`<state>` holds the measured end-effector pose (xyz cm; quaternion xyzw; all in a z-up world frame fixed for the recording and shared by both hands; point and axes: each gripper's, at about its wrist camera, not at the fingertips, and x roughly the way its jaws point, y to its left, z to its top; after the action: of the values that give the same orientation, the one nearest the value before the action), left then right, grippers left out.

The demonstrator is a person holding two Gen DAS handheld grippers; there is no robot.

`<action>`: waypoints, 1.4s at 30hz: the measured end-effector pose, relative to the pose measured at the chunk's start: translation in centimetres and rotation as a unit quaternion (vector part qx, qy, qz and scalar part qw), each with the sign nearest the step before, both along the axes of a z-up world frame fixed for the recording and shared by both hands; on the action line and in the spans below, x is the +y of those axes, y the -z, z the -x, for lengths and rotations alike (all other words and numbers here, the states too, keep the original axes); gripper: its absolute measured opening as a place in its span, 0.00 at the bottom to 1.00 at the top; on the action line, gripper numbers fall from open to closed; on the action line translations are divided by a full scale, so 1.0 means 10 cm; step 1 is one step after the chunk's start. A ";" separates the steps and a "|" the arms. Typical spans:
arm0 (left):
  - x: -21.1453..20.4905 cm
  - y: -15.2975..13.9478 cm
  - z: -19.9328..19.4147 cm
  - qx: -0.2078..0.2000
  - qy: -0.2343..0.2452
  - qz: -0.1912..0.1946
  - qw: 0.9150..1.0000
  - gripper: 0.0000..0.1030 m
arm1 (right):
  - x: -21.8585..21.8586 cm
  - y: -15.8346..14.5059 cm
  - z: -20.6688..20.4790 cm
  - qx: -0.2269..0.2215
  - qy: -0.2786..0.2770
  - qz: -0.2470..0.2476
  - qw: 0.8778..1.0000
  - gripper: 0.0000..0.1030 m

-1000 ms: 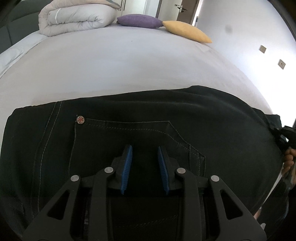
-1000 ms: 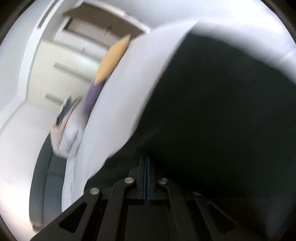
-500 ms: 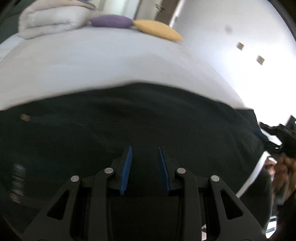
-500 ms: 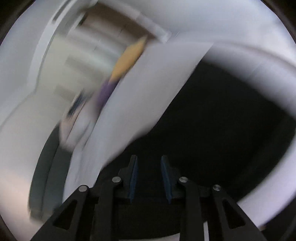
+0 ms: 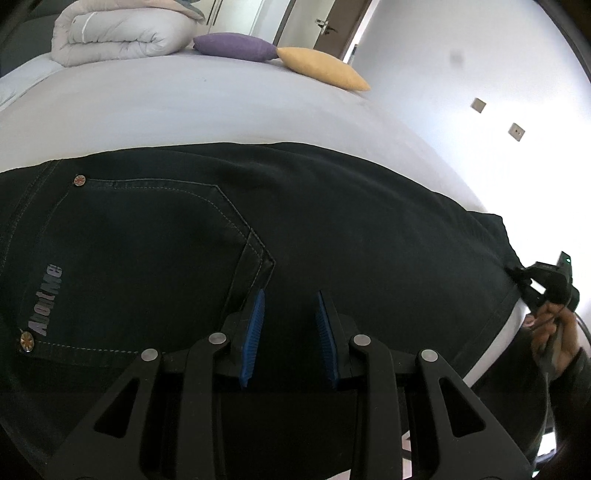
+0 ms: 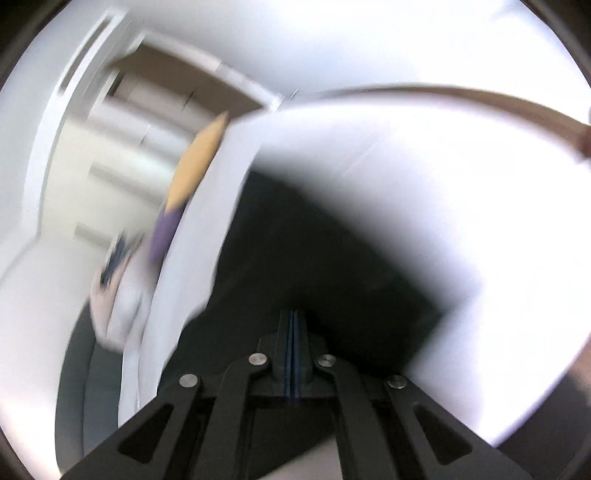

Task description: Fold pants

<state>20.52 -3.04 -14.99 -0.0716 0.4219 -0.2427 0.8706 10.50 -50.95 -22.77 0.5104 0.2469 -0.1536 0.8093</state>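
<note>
At the far left of the left wrist view lies the waist part of the dark pants [image 5: 314, 229], with the back pocket [image 5: 147, 251], its rivets and a silver logo facing up. The pants are spread across the white bed [image 5: 184, 107], folded lengthwise as far as I can judge. Half a second ago this view was blurred and the pocket could not be read; now it is sharp, so the left hand has come to rest. The left gripper [image 5: 290, 325] hovers just over the cloth beside the pocket corner, its blue fingers [image 5: 255, 332] apart with nothing between them.

Farther back on the bed are a rolled duvet [image 5: 118, 33], a purple pillow [image 5: 232, 46] and a yellow pillow [image 5: 321, 68].

At the right edge, the right gripper [image 5: 543, 284], held in a hand [image 5: 554, 339], is at the leg end of the pants. In its own view, which is blurred by motion, the right gripper [image 6: 293, 350] has its fingers pressed together, where half a second ago they stood apart. Dark cloth begins right at the tips, so I judge it has just taken the hem, though the blur hides the contact itself.

This probably means that the next fold is starting: the right side carries the leg end toward the waist, while the left side is free to hold the waist down.
</note>
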 end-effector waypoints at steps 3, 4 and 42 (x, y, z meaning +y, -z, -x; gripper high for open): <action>0.06 -0.06 0.10 0.003 -0.003 -0.001 1.000 0.27 | -0.26 -0.21 0.33 0.024 0.074 0.031 0.997 0.08; 0.06 -0.07 0.14 0.003 -0.006 -0.005 1.000 0.27 | -0.31 -0.30 0.46 0.037 0.103 0.046 0.993 0.13; -0.46 -0.04 0.10 0.040 0.011 0.009 0.999 0.27 | 0.04 0.05 0.20 -0.066 0.051 -0.098 0.992 0.12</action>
<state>19.54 -7.68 -14.61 -0.0848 0.4552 -0.2530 0.8494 8.54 -50.51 -23.23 0.6079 0.1803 -0.1361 0.7612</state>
